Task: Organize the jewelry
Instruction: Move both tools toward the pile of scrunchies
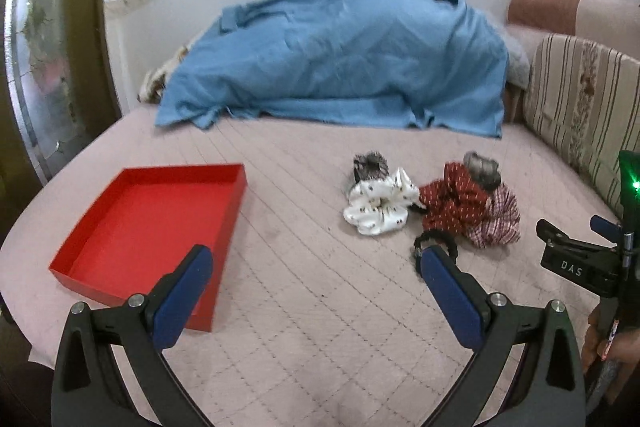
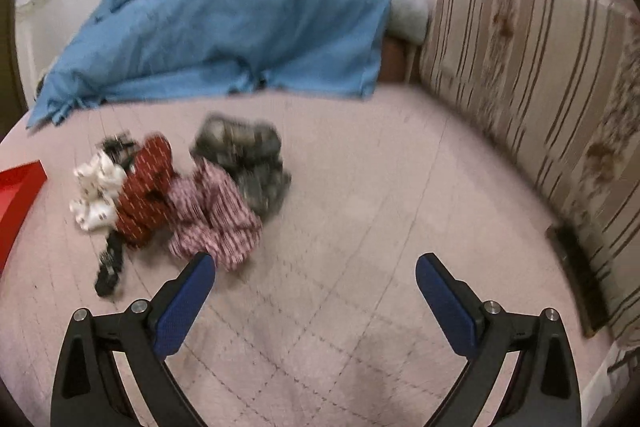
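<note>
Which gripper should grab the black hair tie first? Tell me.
Left. The left gripper is open and the black hair tie lies at its fingertip; the right gripper points at bare bedspread.

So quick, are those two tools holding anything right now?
Left tool: open, holding nothing.
Right tool: open, holding nothing.

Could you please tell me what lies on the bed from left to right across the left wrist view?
red tray → white scrunchie → dark red scrunchie → pink checked scrunchie → right gripper, at the frame's edge.
</note>
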`<state>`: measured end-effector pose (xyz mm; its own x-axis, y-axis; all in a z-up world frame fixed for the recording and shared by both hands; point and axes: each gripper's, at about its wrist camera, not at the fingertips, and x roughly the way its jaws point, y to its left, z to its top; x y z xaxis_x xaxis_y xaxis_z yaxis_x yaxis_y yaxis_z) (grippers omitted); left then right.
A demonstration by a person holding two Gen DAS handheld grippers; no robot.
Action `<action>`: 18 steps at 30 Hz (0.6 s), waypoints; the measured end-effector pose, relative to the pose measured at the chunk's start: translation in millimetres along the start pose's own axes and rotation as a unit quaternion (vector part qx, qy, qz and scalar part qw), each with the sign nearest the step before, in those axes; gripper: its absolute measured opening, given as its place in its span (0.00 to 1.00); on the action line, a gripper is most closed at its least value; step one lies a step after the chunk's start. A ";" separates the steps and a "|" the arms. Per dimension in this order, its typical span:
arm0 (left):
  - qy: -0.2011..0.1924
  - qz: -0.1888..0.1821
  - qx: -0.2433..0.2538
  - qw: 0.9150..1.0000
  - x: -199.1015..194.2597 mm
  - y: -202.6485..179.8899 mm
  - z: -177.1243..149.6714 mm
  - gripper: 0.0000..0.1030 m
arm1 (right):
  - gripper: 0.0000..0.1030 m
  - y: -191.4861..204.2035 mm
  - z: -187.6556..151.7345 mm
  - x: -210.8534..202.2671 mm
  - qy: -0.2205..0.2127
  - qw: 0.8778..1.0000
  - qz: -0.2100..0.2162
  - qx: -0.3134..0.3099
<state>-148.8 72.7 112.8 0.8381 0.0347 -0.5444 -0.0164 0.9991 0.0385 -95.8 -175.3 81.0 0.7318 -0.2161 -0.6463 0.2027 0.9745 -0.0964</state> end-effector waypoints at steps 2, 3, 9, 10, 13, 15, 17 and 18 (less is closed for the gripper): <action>-0.006 0.014 0.009 1.000 -5.3 -0.2 -0.6 1.00 | 0.99 2.3 1.3 -8.5 -0.017 1.000 0.000 0.002; -0.008 0.020 0.016 1.000 -9.1 0.6 -3.0 1.00 | 0.99 2.0 0.2 -15.1 -0.028 1.000 0.002 0.008; -0.017 0.013 0.024 0.999 -20.5 -4.5 -4.9 1.00 | 0.99 2.5 -8.4 -41.5 -0.063 0.998 0.015 0.020; -0.018 0.011 0.026 0.999 -21.9 -6.0 -4.9 1.00 | 0.99 4.3 -9.6 -44.9 -0.069 0.997 0.013 0.016; -0.022 0.017 0.035 0.999 -25.8 -8.9 -6.8 1.00 | 0.99 10.9 -11.9 -50.5 -0.078 0.997 0.009 0.002; -0.020 0.023 0.043 0.999 -26.5 -12.6 -7.2 1.00 | 0.99 14.2 -12.8 -51.0 -0.078 0.997 0.011 -0.007; -0.014 0.023 0.047 0.999 -26.2 -15.3 -7.9 1.00 | 0.99 15.3 -12.6 -48.5 -0.074 0.997 0.011 -0.012; -0.013 0.020 0.046 0.999 -25.9 -12.7 -8.1 1.00 | 0.99 16.3 -12.6 -47.3 -0.072 0.997 0.012 -0.013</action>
<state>-174.7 59.3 119.7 0.8513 0.0736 -0.5195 -0.0014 0.9904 0.1380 -135.4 -148.4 100.5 0.8225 -0.1976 -0.5334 0.1688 0.9803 -0.1028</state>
